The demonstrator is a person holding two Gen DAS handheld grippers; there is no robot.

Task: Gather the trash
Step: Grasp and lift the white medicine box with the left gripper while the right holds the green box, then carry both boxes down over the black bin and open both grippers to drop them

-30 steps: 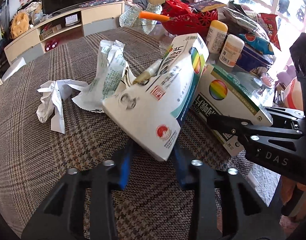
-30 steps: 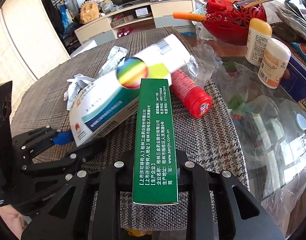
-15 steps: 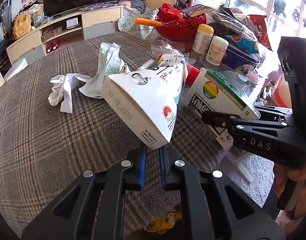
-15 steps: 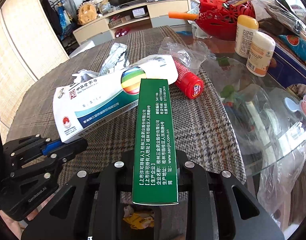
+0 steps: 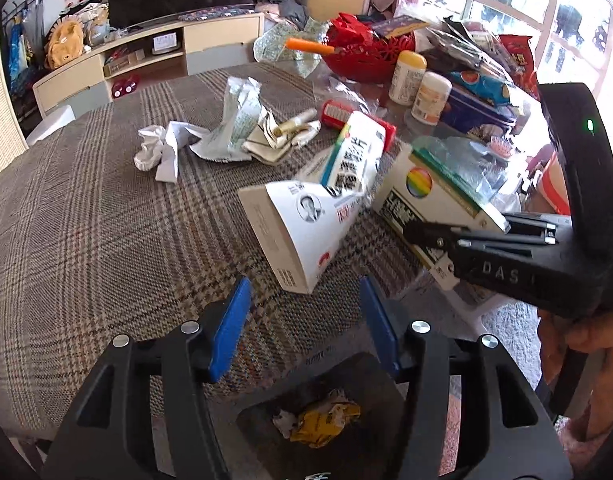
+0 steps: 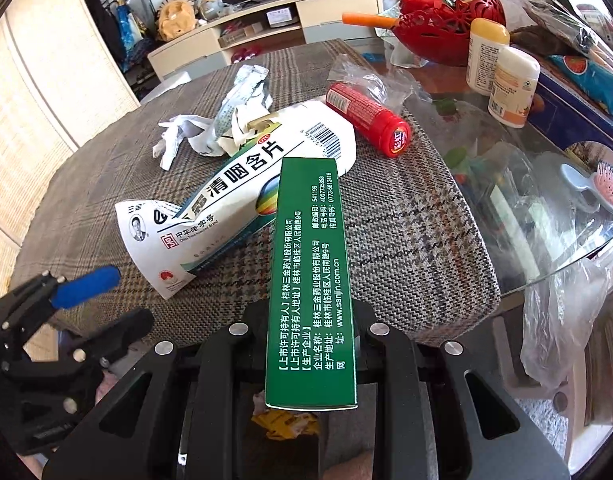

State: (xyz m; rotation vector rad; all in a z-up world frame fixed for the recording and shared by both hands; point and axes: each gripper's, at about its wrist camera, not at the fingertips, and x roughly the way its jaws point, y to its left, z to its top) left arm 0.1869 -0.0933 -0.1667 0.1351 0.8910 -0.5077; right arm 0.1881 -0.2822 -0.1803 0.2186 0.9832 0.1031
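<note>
Left hand-held gripper (image 5: 304, 312): blue pads spread apart, jaws just opened wider, nothing pinched between them. White medicine box (image 5: 306, 224): crushed, free of the pads, in front of the left jaws above the near edge of the desk (image 5: 86, 220); whether resting on the checked cloth or in the air, cannot tell. Same box also visible from the right wrist view, partly behind the green one.

Right hand-held gripper (image 6: 310, 344): pressed on both sides of a green medicine box (image 6: 310, 280), held lengthwise along the fingers, narrow green face with white print turned up. From the left wrist view, this box showing a white face with a rainbow circle.

Below the desk edge, between the left fingers: dark bin (image 5: 318, 412) with a yellow wrapper (image 5: 326, 420) inside.

Further on the cloth: crumpled white paper (image 5: 158, 152), torn pale foil packet (image 5: 234, 120), red tube (image 6: 370, 120) lying on its side just beside clear plastic film. Behind, on the glass part: red basket (image 5: 366, 60) and two white bottles (image 5: 418, 84) standing upright.
</note>
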